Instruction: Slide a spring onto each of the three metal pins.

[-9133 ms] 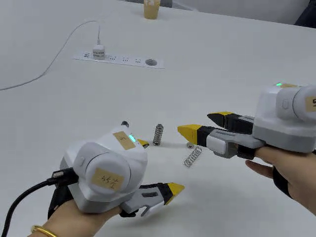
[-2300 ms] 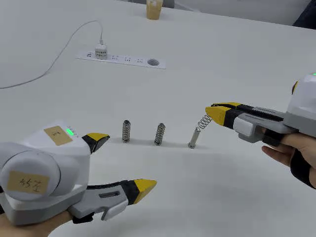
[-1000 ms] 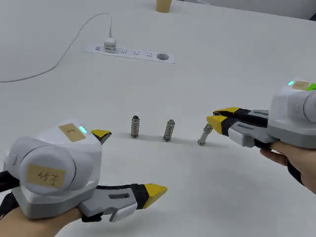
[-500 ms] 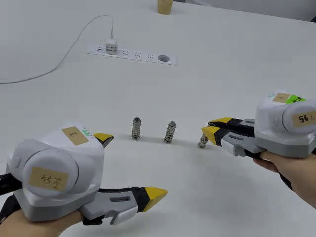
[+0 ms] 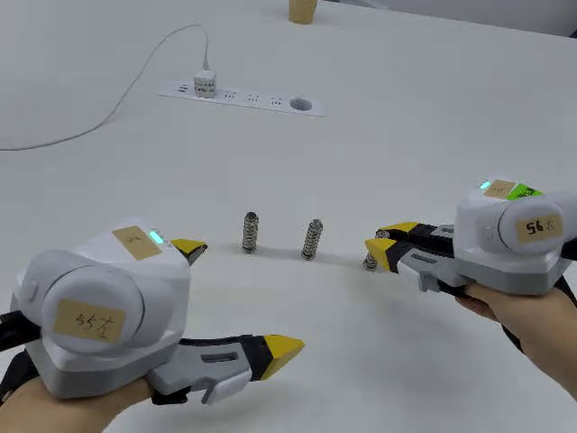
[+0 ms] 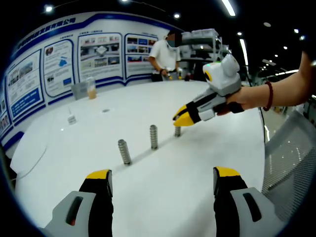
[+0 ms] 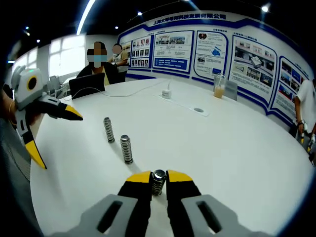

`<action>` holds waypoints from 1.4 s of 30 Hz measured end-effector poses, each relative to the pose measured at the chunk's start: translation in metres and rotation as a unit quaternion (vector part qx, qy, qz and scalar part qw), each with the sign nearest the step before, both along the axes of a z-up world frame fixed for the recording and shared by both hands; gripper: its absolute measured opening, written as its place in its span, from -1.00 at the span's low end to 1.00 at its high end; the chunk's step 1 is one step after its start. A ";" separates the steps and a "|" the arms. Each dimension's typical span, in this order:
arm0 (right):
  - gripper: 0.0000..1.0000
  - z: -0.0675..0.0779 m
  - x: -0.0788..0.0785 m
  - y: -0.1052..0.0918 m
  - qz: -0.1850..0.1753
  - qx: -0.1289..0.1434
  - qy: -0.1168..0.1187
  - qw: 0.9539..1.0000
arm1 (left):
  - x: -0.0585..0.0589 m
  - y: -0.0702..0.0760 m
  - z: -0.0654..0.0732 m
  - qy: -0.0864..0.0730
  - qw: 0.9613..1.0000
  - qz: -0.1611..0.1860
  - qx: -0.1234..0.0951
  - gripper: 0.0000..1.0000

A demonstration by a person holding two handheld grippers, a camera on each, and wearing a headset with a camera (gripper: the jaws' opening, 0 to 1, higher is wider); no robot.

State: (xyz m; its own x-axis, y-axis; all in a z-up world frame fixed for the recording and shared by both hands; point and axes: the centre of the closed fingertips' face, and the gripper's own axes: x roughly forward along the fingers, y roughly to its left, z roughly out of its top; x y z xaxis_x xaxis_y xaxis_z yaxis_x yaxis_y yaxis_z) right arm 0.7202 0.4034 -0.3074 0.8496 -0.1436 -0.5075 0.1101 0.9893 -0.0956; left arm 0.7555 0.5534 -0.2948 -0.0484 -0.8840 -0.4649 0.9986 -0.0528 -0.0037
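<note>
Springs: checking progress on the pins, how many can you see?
3. The left spring and middle spring stand free in the row; the third spring, on a pin, sits between the jaws of the right gripper. None seems hidden.

Handwritten tan sticker (image 5: 90,322) on the round end of the left gripper (image 5: 236,296): looks like "55" plus a scrawled character. Second sticker (image 5: 135,241) on its top isn't legible. Sticker (image 5: 535,227) on the right gripper (image 5: 386,242): two digits, "95" or "56" depending on which way up. Wall posters (image 7: 217,49) and the blue banner (image 7: 197,16) carry Chinese print, too small to read.
</note>
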 end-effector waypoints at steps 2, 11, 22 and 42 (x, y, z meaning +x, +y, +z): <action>-0.76 0.000 0.001 0.000 0.000 0.001 0.000 1.000 | 0.000 0.000 0.000 -0.001 1.000 0.000 0.000 0.70; -0.68 0.002 -0.002 -0.001 -0.010 0.009 -0.002 1.000 | 0.002 -0.001 0.002 0.000 1.000 0.003 -0.001 0.70; -0.40 0.025 -0.009 0.007 -0.029 0.055 -0.030 0.998 | 0.008 0.001 0.008 -0.001 1.000 0.012 -0.003 0.69; 0.24 0.054 -0.044 0.032 -0.058 0.110 -0.051 0.991 | 0.014 0.011 0.020 -0.002 1.000 0.023 0.008 0.68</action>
State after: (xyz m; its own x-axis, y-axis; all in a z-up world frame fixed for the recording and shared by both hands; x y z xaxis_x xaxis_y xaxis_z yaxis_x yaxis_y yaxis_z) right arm 0.6758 0.4355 -0.2531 0.8825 -0.1392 -0.4493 0.2231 0.9648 0.1393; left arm 0.7697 0.5641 -0.2751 -0.0068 -0.8782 -0.4783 1.0000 -0.0074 -0.0007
